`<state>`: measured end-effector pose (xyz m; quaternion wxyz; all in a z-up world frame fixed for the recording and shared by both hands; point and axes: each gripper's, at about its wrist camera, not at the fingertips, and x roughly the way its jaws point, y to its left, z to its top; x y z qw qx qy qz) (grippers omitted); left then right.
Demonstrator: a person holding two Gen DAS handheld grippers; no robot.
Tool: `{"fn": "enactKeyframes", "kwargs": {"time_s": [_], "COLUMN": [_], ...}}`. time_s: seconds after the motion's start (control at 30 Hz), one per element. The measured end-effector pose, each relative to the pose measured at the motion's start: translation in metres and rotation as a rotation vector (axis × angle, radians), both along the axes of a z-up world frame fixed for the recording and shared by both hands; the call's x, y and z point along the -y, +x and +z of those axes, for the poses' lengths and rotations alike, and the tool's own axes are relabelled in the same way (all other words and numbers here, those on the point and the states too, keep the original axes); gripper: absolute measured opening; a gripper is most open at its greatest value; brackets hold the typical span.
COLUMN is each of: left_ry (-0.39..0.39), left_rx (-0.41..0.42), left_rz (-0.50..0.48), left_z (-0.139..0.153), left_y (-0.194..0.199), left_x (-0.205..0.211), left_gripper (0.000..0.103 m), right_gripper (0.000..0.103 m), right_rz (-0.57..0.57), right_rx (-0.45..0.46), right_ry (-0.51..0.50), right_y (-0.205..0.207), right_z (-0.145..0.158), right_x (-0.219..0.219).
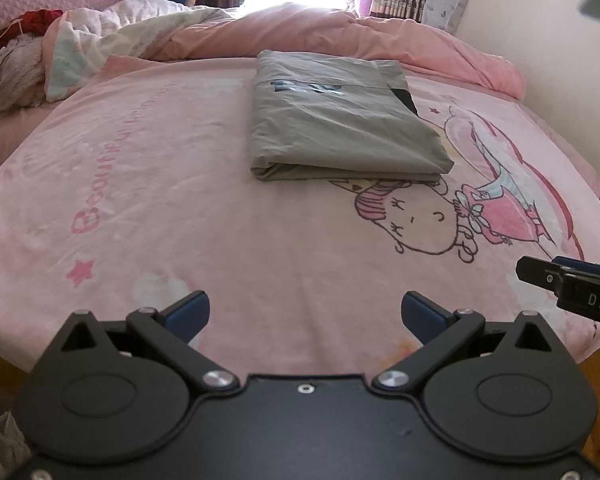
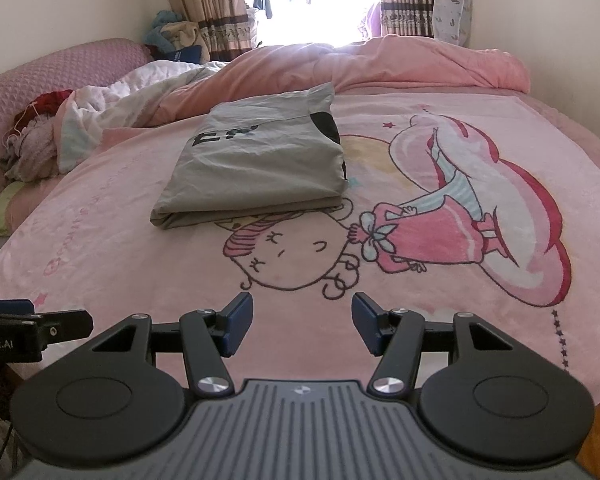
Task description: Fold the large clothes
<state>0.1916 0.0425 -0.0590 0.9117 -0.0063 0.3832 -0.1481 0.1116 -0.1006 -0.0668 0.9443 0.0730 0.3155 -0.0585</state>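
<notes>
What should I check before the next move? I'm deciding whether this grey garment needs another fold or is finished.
1. Grey folded garment lies flat in a compact rectangle on the pink blanket: ok.
2. Its edges are aligned, no sleeve sticking out: ok on the sides that show; far edge cannot tell.
3. Left gripper open and empty: ok.
4. Right gripper open and empty: ok.
5. Both grippers clear of the garment, over bare blanket: ok.
6. Further clothes awaiting folding: cannot tell; a crumpled pile lies by the pillow.

Bed (image 2: pixel 560 128), pink blanket (image 2: pixel 140 272), folded grey garment (image 2: pixel 252 168)
</notes>
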Motion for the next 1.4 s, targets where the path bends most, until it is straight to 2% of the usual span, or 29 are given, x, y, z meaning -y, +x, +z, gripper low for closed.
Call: {"fn": "enactKeyframes", "kwargs": {"time_s": [1.4], "left_ry": [0.008], "left_rx": [0.0], "left_rz": [0.007], "left_z": [0.0025], "left_y": [-0.0024], "left_x": [0.0063], "left_gripper": [0.103], "right_gripper": [0.067], "right_rz": [-0.008], "right_rx": [-0.001], "right_ry": [0.003], "right_y": [-0.0003], "right_z": [0.0003], "right_x": [0.0031]}}
